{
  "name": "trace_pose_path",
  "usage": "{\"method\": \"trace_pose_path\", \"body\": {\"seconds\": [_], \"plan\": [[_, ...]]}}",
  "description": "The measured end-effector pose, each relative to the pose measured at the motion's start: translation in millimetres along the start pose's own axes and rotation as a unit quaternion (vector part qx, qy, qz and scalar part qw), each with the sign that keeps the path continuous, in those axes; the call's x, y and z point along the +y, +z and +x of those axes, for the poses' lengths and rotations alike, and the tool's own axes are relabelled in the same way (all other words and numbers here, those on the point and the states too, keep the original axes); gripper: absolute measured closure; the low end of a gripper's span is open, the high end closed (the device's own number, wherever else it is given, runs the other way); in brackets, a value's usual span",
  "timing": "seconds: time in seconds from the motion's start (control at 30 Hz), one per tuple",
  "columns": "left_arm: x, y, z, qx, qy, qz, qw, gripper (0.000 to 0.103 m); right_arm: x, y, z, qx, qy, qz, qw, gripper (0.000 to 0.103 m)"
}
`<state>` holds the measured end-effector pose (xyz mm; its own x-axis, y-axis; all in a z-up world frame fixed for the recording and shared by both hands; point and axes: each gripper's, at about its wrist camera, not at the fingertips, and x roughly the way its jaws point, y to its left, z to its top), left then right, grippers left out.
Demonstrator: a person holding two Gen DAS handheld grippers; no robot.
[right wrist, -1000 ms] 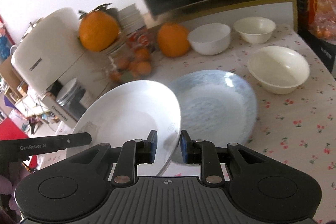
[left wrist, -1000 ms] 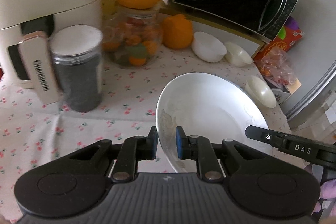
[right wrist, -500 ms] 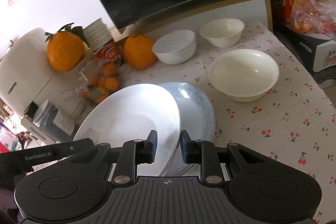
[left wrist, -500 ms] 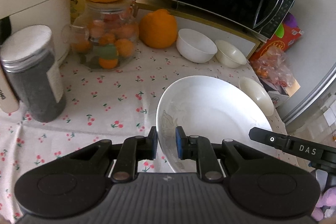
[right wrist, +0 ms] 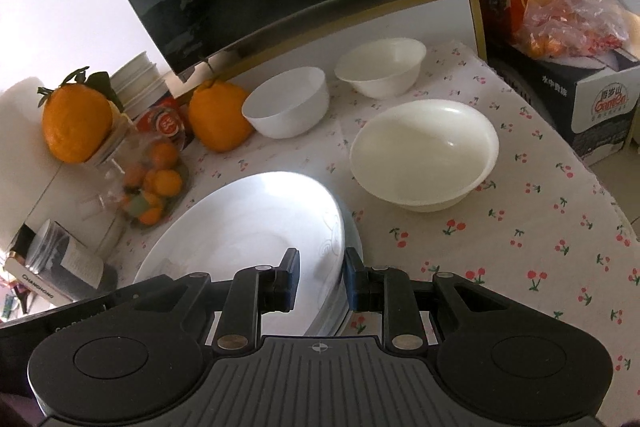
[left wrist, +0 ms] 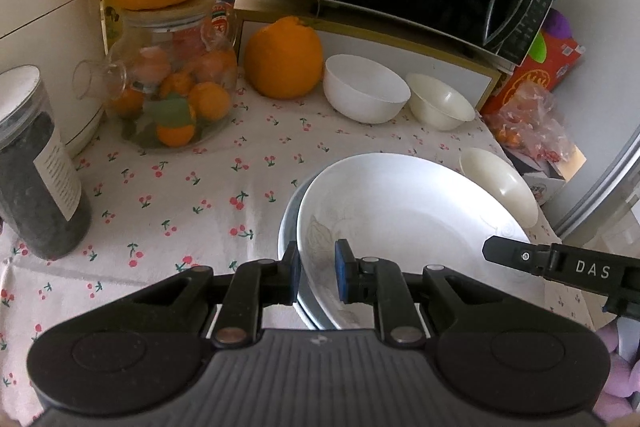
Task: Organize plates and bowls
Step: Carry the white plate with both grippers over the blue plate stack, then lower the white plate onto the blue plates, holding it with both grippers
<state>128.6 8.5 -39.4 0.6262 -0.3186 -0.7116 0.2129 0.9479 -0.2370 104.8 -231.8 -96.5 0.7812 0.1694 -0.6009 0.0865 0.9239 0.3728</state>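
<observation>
While nested on the blue plate (left wrist: 289, 227), the white plate (left wrist: 400, 223) sits pinched between both hand-held grippers (left wrist: 317, 275) (right wrist: 321, 281).

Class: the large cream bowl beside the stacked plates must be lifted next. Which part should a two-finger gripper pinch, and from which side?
Probably the near rim of the large cream bowl, from above: it stands upright, open and empty, so one finger fits inside the thin wall, one outside.
</observation>
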Motion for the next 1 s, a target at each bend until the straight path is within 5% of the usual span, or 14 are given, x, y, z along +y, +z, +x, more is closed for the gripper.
{"method": "trace_pose_path", "body": {"seconds": [1.0], "plan": [[-11.7,-5.7,17.5,-0.016,0.03,0.008,0.9994,0.087,10.3,-7.0,14.0,-0.011,-0.064,-0.071,0.995,0.08]]}}
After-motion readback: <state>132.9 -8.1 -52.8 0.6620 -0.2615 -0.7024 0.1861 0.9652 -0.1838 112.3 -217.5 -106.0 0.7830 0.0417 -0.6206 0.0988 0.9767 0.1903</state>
